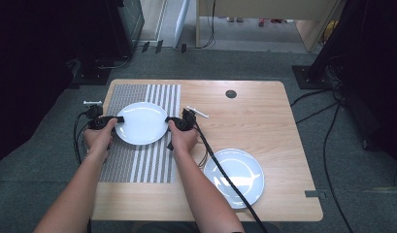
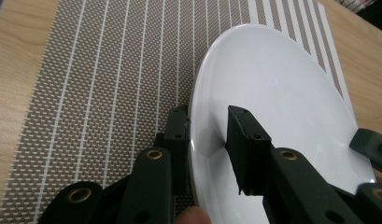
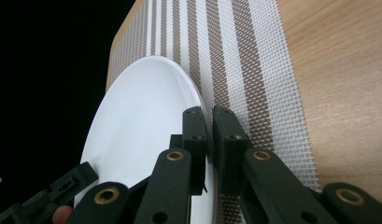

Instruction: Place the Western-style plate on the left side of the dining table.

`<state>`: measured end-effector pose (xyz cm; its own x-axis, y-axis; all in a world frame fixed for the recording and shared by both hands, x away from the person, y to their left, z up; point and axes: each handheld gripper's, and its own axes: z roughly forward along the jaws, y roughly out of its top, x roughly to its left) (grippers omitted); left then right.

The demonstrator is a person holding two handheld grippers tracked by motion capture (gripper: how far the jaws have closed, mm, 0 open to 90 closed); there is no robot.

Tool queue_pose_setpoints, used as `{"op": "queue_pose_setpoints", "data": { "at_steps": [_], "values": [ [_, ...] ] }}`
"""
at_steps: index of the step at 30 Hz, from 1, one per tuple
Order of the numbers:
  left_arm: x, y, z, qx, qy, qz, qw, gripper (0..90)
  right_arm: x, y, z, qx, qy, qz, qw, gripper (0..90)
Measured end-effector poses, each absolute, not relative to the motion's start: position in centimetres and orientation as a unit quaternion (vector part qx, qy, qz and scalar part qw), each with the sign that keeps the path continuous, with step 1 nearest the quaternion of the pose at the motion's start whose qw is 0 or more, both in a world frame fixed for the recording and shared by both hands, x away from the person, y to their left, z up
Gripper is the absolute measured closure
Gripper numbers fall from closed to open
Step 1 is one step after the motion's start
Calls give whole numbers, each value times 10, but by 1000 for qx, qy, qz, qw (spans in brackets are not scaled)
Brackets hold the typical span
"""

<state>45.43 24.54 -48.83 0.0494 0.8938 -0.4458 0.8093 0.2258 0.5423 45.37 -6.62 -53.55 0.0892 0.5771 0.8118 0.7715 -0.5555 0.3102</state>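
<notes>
A white plate (image 1: 141,124) sits over the upper half of a brown-and-white striped placemat (image 1: 138,165). My left gripper (image 1: 117,120) is shut on the plate's left rim. In the left gripper view one jaw is under the plate (image 2: 282,93) and the other over it, with the gripper (image 2: 207,135) straddling the edge. My right gripper (image 1: 168,121) is shut on the opposite rim. In the right gripper view that gripper (image 3: 209,130) pinches the thin edge of the plate (image 3: 142,116). Whether the plate rests on the mat or hangs just above it I cannot tell.
A second white plate (image 1: 235,174) lies on the bare wooden table (image 1: 264,121) at the front right, with the right gripper's cable across it. A black round grommet (image 1: 230,93) sits near the table's far edge. Cables run over the floor to the right.
</notes>
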Motion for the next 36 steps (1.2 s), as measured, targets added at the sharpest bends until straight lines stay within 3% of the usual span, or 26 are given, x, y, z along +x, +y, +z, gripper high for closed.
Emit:
{"op": "queue_pose_setpoints", "data": {
  "at_steps": [9,14,18,23,26,29,36],
  "values": [
    [454,245,-495,642,680,53,350,662,453,-66,-535,-721,-475,-496,95,845],
    [452,244,-495,655,666,75,349,626,453,-66,-534,-704,-485,-512,80,740],
    [449,243,-491,657,651,100,367,555,453,-67,-532,-692,-503,-515,48,644],
    [443,242,-479,657,634,129,387,480,452,-70,-525,-673,-522,-523,43,580],
    [438,240,-469,657,630,122,395,440,451,-72,-517,-657,-534,-530,36,523],
    [432,239,-460,653,625,111,413,368,448,-73,-508,-634,-559,-535,8,449],
    [409,241,-442,645,608,114,449,188,437,-81,-482,-569,-610,-551,-10,354]
  ]
}}
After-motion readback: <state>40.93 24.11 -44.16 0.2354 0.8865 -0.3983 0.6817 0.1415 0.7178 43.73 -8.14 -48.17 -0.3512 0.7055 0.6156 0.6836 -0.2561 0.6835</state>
